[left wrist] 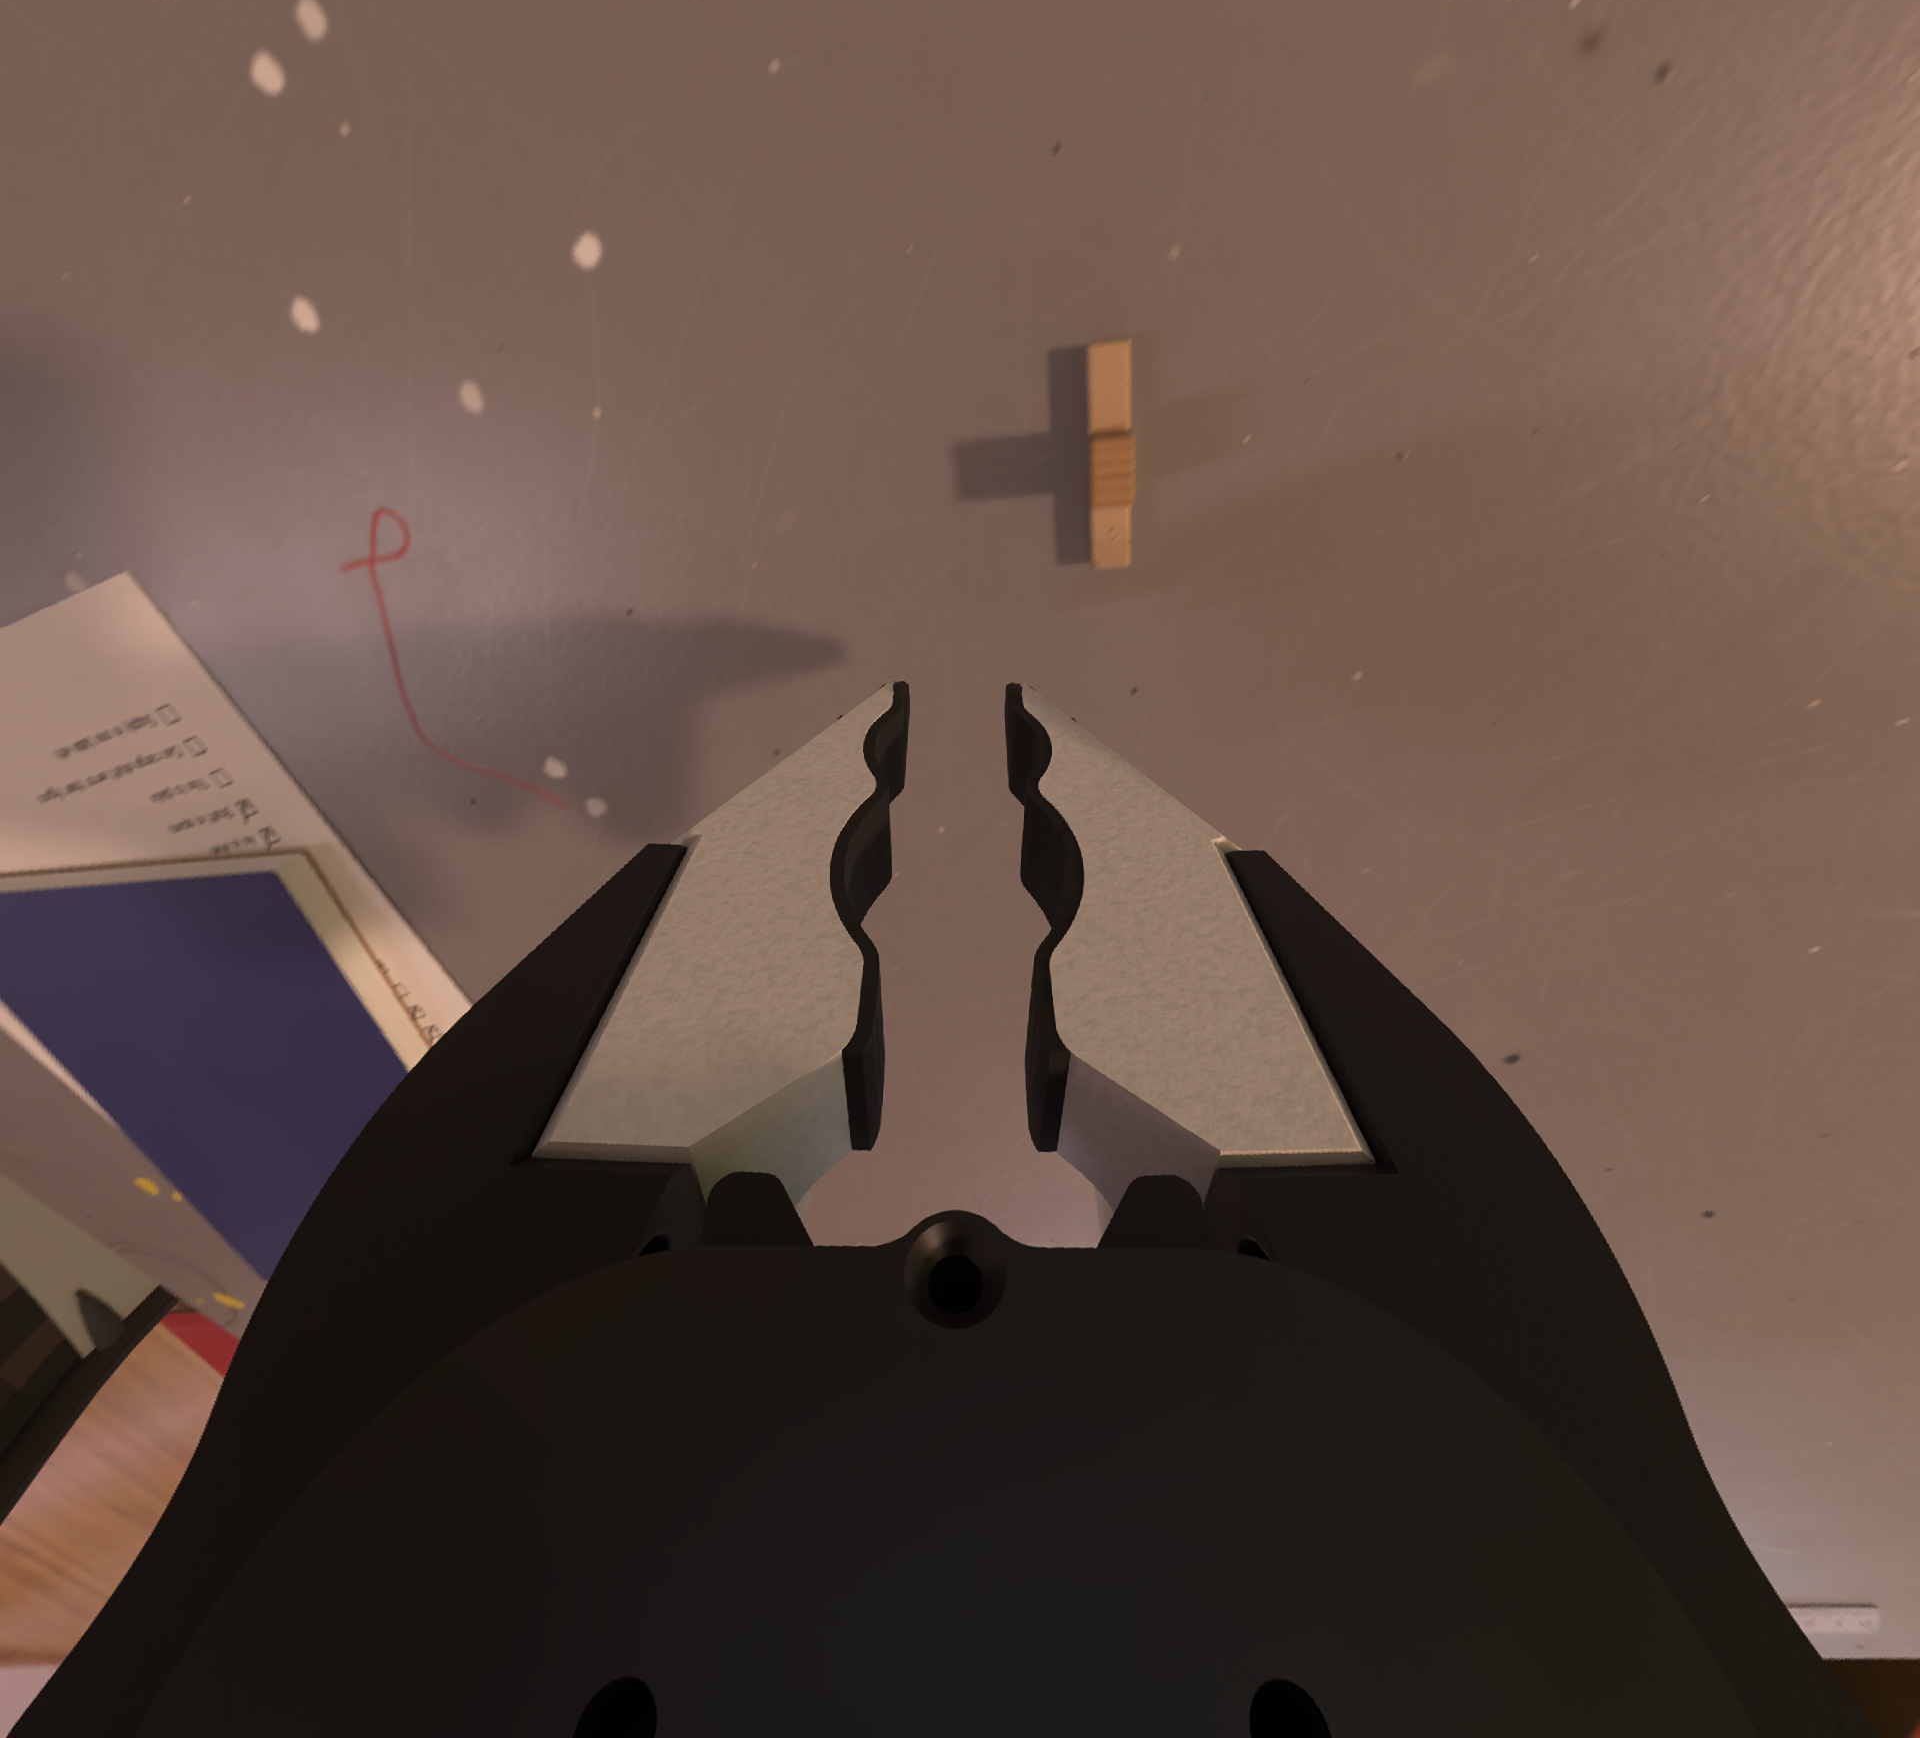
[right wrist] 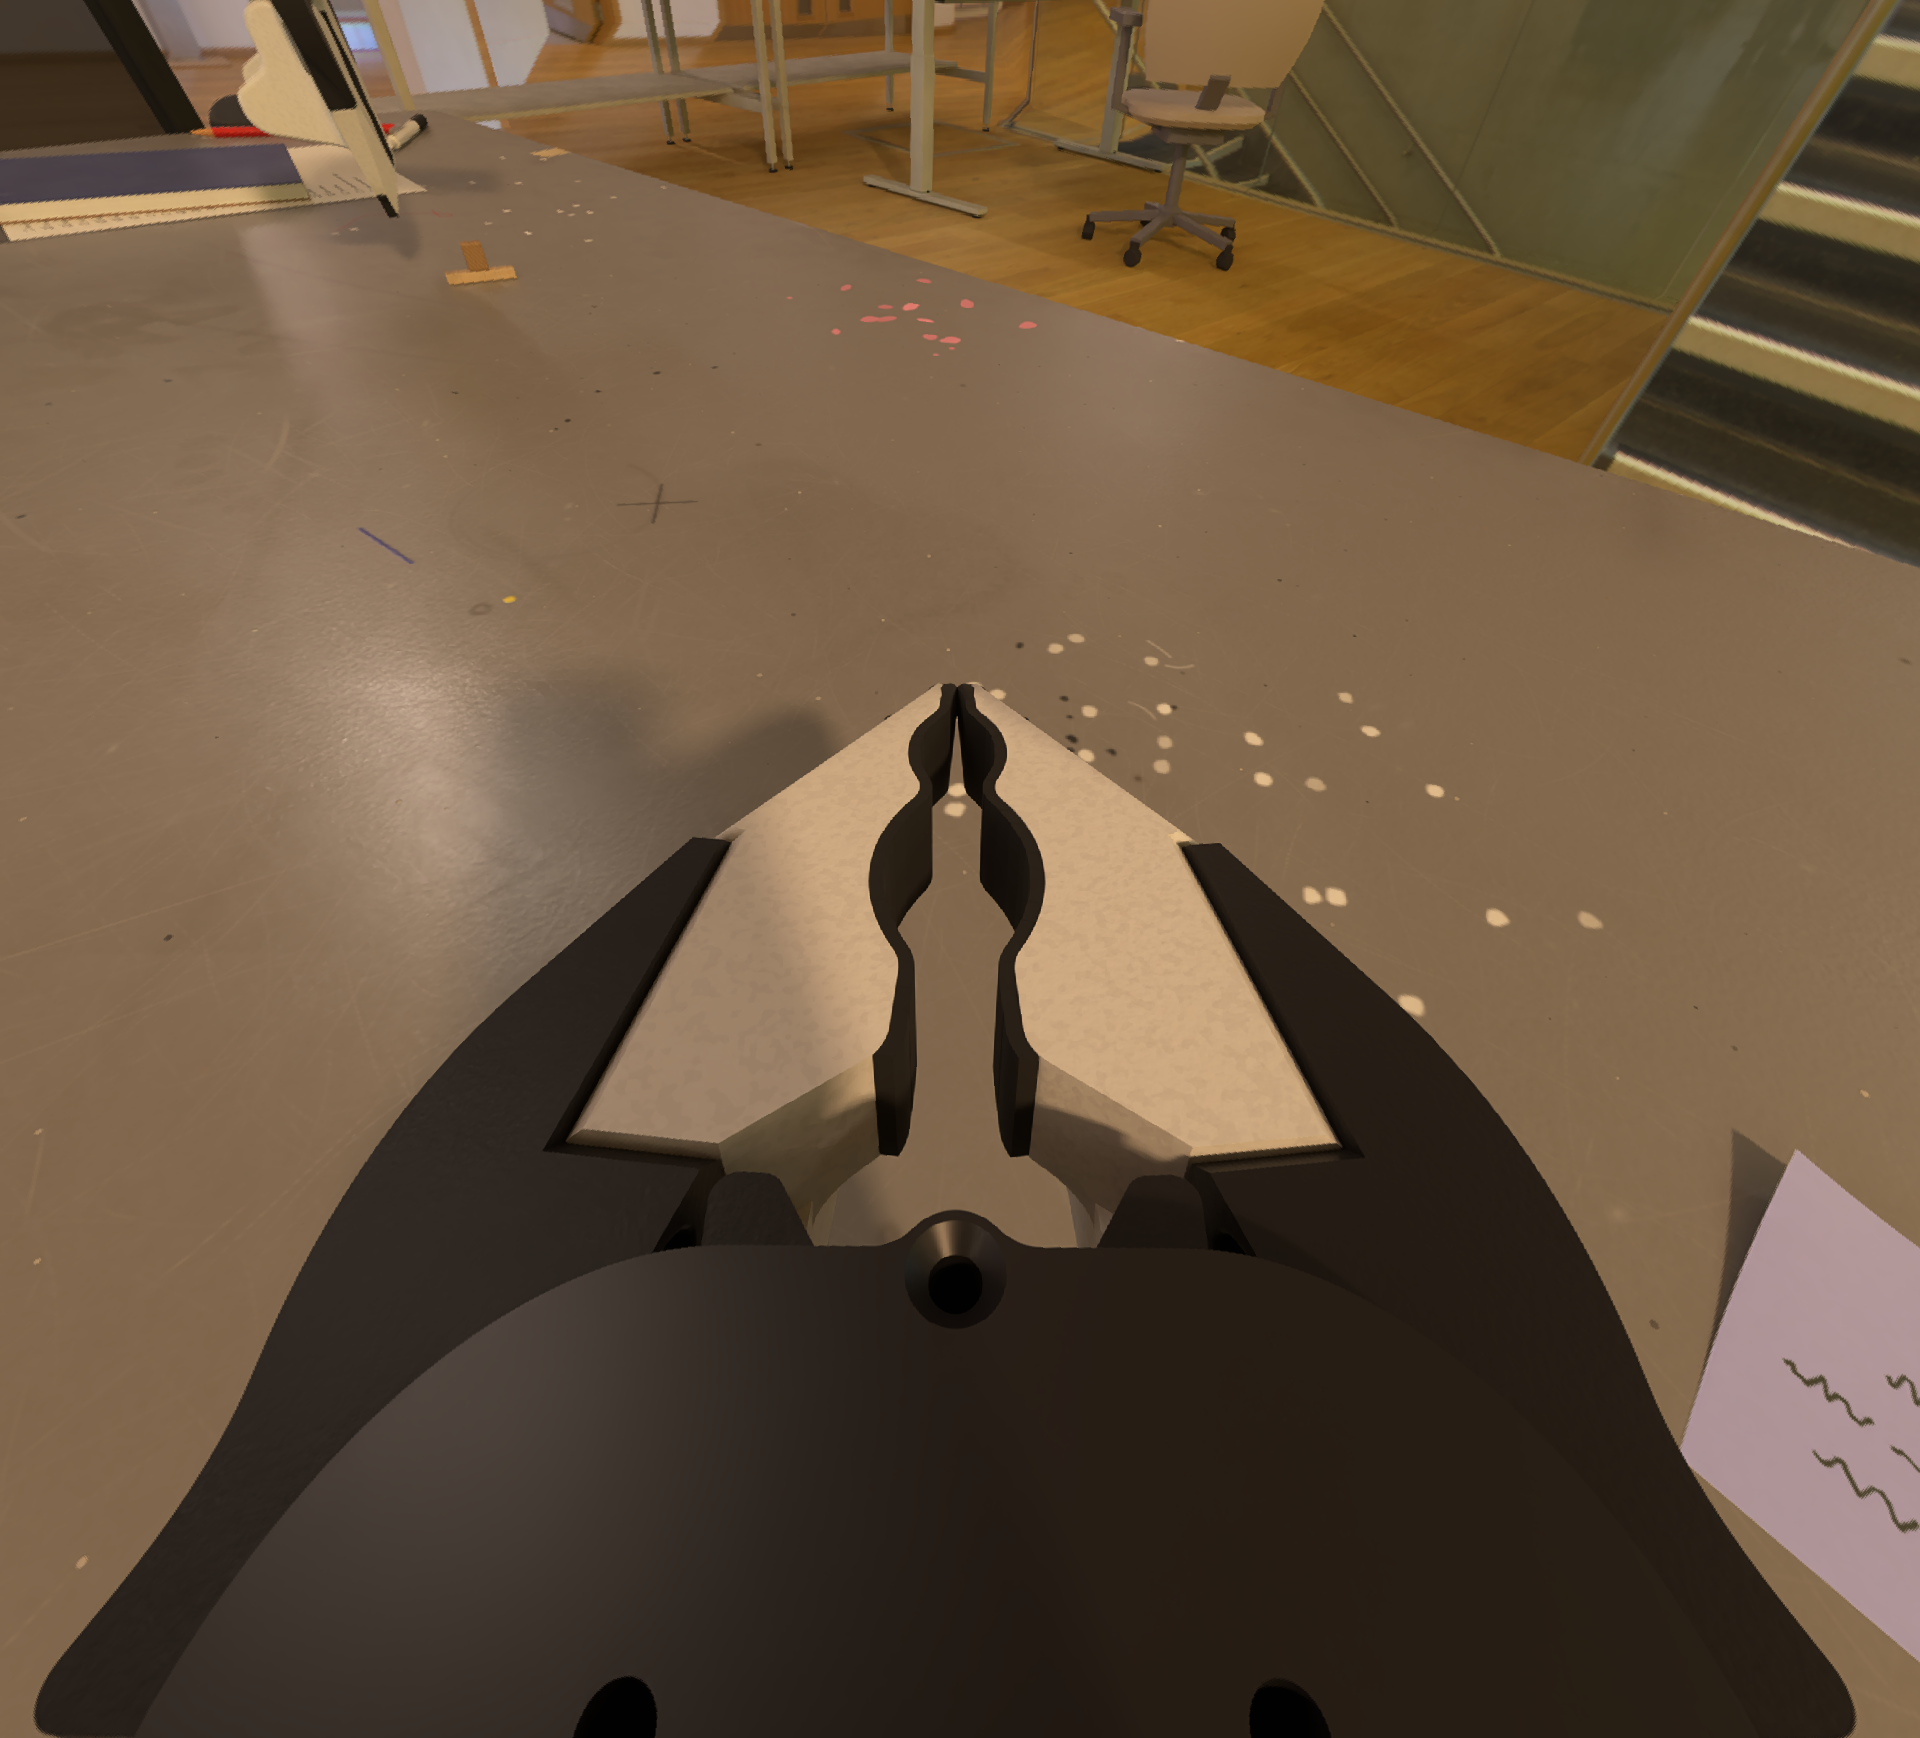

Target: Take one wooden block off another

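Observation:
Two light wooden blocks are stacked on the grey table (left wrist: 1455, 753). In the left wrist view, seen from above, the upper block (left wrist: 1112, 467) stands upright on the middle of the flat lower block (left wrist: 1110, 379). My left gripper (left wrist: 954, 691) is open and empty above the table, with the stack ahead and slightly right of its tips. In the right wrist view the stack (right wrist: 480, 265) is small and far off at the upper left, below the left gripper (right wrist: 312, 57). My right gripper (right wrist: 956, 689) is shut and empty, low over the table (right wrist: 520, 753).
A blue book (left wrist: 187, 1013) on a white printed sheet (left wrist: 125, 712) lies left of the left gripper, beside a red line (left wrist: 390, 649). A white sheet (right wrist: 1829, 1376) lies by the right gripper. The table edge (right wrist: 1247, 358) runs behind, with desks and a chair (right wrist: 1195, 88) beyond.

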`<move>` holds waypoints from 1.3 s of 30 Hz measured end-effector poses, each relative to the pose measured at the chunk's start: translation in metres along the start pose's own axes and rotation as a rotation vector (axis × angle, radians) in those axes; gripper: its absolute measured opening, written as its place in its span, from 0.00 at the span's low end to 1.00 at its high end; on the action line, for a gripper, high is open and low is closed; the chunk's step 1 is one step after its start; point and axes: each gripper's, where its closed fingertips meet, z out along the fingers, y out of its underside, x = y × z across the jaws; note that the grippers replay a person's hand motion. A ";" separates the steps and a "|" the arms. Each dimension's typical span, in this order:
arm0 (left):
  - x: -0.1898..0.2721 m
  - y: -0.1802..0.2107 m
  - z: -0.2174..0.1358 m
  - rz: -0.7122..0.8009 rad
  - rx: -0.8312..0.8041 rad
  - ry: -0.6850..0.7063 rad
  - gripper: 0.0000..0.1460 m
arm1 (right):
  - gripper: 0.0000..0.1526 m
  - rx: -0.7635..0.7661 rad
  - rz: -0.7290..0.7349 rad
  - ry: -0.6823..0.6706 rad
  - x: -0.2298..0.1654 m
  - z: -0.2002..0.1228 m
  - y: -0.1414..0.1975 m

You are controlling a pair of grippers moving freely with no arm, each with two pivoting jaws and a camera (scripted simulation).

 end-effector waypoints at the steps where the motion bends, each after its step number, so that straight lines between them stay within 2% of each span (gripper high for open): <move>1: 0.004 -0.004 0.001 -0.001 0.002 0.011 0.13 | 0.00 0.000 0.002 0.001 0.000 0.000 0.000; 10: 0.029 -0.032 0.022 -0.129 0.003 0.159 0.16 | 0.00 -0.001 0.004 0.000 0.002 -0.001 0.001; 14: 0.031 -0.031 0.024 -0.127 0.000 0.171 0.05 | 0.00 0.005 0.001 -0.004 0.002 -0.002 -0.001; 17: 0.033 -0.028 0.022 -0.081 -0.003 0.143 0.05 | 0.00 0.017 -0.007 -0.005 0.000 -0.004 -0.005; 20: 0.045 -0.029 0.003 -0.011 0.061 0.125 0.05 | 0.00 0.038 -0.020 -0.005 -0.002 -0.007 -0.012; 24: 0.073 -0.034 -0.056 0.133 0.253 0.032 0.05 | 0.00 0.072 -0.037 -0.009 -0.005 -0.013 -0.022; 27: 0.120 -0.035 -0.109 0.293 0.418 -0.070 0.05 | 0.00 0.098 -0.042 -0.025 -0.011 -0.017 -0.031; 31: 0.227 -0.030 -0.152 0.553 0.612 -0.133 0.05 | 0.00 0.110 -0.053 -0.082 -0.027 -0.019 -0.040; 36: 0.374 -0.017 -0.151 0.845 0.804 -0.111 0.05 | 0.06 0.029 -0.084 -0.252 -0.066 -0.021 -0.045; 39: 0.439 -0.011 -0.141 0.963 0.896 -0.105 0.05 | 0.11 -0.010 -0.109 -0.327 -0.089 -0.028 -0.053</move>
